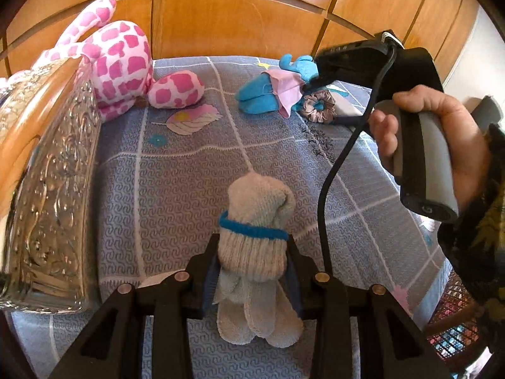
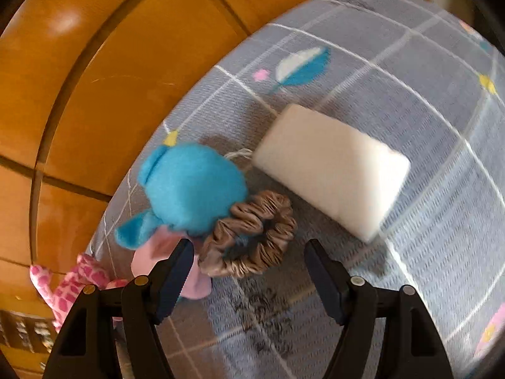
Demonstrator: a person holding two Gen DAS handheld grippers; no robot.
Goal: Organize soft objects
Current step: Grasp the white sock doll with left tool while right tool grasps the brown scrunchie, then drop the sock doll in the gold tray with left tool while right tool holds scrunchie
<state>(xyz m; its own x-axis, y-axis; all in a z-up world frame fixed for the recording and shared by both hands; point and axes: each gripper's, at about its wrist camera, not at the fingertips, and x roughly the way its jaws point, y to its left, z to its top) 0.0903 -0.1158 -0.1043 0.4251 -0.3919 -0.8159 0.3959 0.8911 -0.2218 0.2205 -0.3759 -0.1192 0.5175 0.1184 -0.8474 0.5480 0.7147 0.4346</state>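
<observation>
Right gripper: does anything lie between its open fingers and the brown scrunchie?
No. In the right wrist view the right gripper stands open just short of the scrunchie, with only bare bedsheet between. The blue plush toy lies beside the scrunchie.

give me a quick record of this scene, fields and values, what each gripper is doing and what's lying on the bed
surface: bedsheet, grey with grid lines
left gripper: shut on rolled sock with blue band
right gripper: open, empty, above scrunchie
beside scrunchie: blue plush toy, white sponge
far left corner: pink giraffe toy
</observation>
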